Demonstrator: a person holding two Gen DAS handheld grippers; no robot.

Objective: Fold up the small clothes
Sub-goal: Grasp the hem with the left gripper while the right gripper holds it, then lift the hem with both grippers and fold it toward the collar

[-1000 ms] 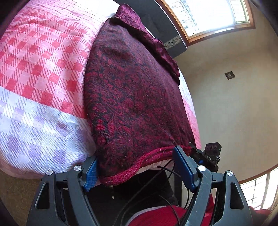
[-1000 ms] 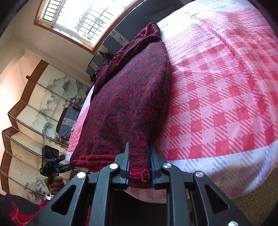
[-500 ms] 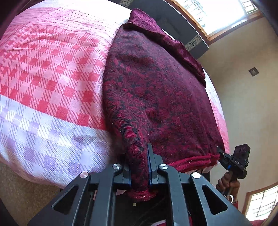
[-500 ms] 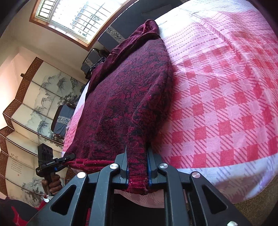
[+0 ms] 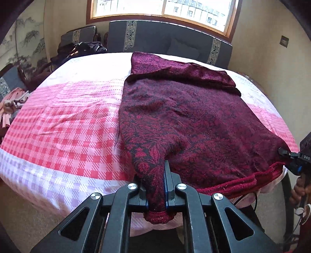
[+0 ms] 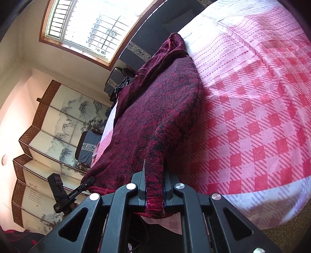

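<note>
A dark red patterned sweater (image 5: 190, 116) lies flat on the pink checked bed cover (image 5: 58, 132), its hem at the near edge. My left gripper (image 5: 155, 194) is shut on the sweater's near left hem corner, and the pinched cloth rises between its jaws. My right gripper (image 6: 154, 194) is shut on the near right hem corner of the sweater (image 6: 155, 109). The right gripper also shows at the right edge of the left wrist view (image 5: 295, 161), and the left gripper shows at the lower left of the right wrist view (image 6: 81, 186).
A dark headboard (image 5: 167, 39) and a window (image 5: 159, 9) stand behind the bed. Loose clothes (image 5: 11, 103) lie at the bed's left side. A folding painted screen (image 6: 48, 136) stands beside the bed. Carpet floor (image 5: 29, 223) lies below the bed edge.
My left gripper has closed on the sweater's left hem corner and swung level with the bed. My right gripper has kept its hold on the right corner and tilted slightly.
</note>
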